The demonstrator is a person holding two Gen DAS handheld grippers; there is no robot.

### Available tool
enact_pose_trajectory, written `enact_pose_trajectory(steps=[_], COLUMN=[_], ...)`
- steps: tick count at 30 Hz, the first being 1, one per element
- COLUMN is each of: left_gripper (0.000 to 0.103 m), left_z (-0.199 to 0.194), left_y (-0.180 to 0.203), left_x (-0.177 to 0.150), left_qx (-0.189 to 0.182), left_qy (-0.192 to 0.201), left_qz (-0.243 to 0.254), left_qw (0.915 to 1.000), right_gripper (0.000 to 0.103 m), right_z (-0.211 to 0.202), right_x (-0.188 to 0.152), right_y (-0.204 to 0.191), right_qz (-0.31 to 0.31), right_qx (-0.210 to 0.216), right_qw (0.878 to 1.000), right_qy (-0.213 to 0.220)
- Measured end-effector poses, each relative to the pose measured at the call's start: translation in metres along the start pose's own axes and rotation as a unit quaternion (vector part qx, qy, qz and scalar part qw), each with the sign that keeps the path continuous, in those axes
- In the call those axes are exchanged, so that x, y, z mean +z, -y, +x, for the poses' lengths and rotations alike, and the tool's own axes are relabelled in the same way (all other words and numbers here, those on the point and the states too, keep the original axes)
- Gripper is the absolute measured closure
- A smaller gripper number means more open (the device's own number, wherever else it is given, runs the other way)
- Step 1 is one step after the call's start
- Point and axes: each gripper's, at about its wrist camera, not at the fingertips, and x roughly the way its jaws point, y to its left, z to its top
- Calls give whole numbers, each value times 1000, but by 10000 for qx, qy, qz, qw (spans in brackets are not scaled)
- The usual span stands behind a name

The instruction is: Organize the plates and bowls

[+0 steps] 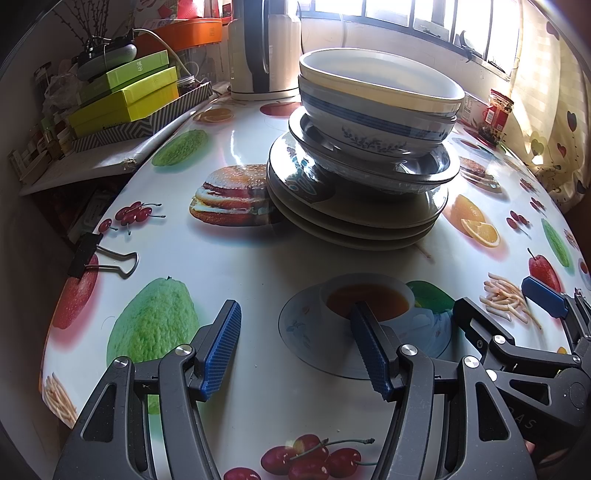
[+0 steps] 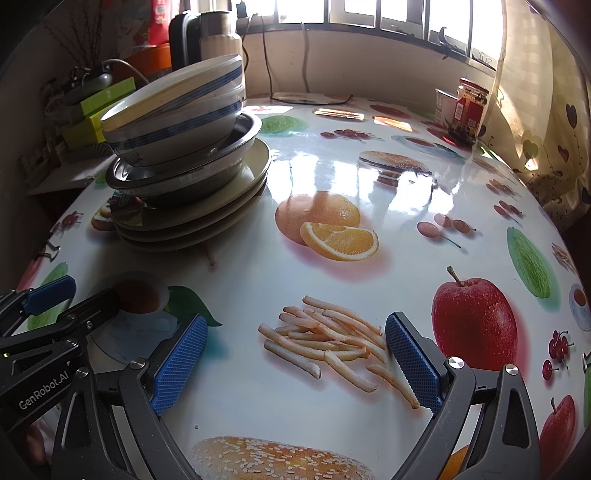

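One stack on table [image 2: 332,177]: two bowls [image 1: 376,107] over one metal dish [image 1: 424,166], three plates [image 1: 354,218]. Left gripper [image 1: 295,347] and right gripper [image 2: 295,354] jaws apart, empty. Window [image 2: 369,11] behind

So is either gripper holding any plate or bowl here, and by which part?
Nothing is held. The left gripper and right gripper both stand open above the table, short of the stack of plates and bowls.
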Motion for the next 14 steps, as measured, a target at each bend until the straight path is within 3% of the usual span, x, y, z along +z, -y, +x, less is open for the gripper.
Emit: enact_pose_trajectory(steps=[14], left_gripper=[40], left_z=[0], left_y=[0], left_x=[0], left_qx=[3], left_qy=[0], left_qz=[6], left_qw=[10000], right_gripper=[4], right_z=[0], right_x=[0], right_y=[0], right_qz=[0], right_qx=[-1], right_qw=[10000], right_qy=[2])
